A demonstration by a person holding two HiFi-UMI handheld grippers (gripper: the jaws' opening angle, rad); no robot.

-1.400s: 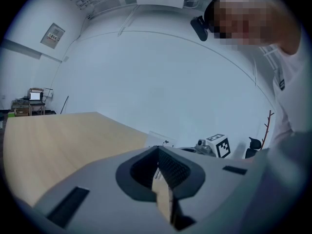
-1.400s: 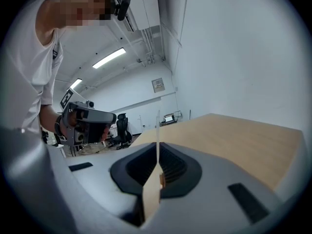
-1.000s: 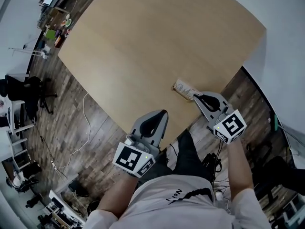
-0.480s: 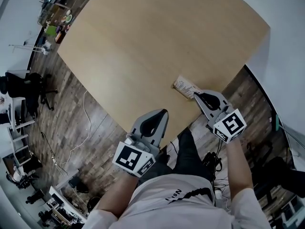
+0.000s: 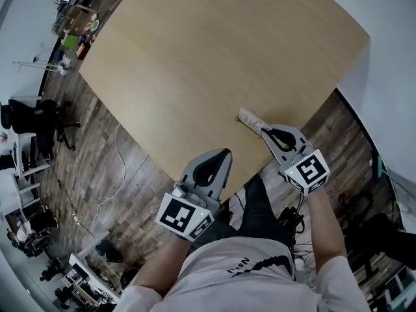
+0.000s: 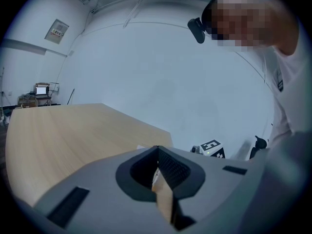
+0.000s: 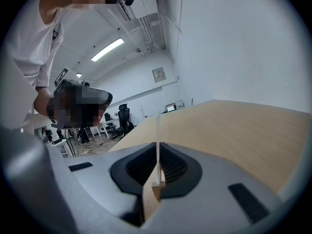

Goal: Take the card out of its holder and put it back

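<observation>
The card holder (image 5: 249, 119), a clear sleeve with a printed card inside, is near the table's front right edge and tilted up onto its edge. My right gripper (image 5: 262, 132) is shut on its near end. In the right gripper view the card holder (image 7: 157, 140) shows edge-on as a thin upright sheet pinched between the closed jaws. My left gripper (image 5: 225, 152) hovers over the front edge of the table (image 5: 214, 57), shut with nothing in it, well to the left of the holder. Through the left gripper view I see only its closed jaws and the right gripper's marker cube (image 6: 210, 147).
The wooden table has a rounded front edge, with wood floor (image 5: 110, 168) below it. The person's legs and dark cables (image 5: 286, 220) are beneath the grippers. Desks and office chairs (image 5: 39, 125) stand far off to the left. A white wall (image 5: 383, 57) runs along the right.
The card holder lay flatter on the table before and is now turned up on its edge in the right gripper, which has shifted slightly left. The left gripper has hardly moved.
</observation>
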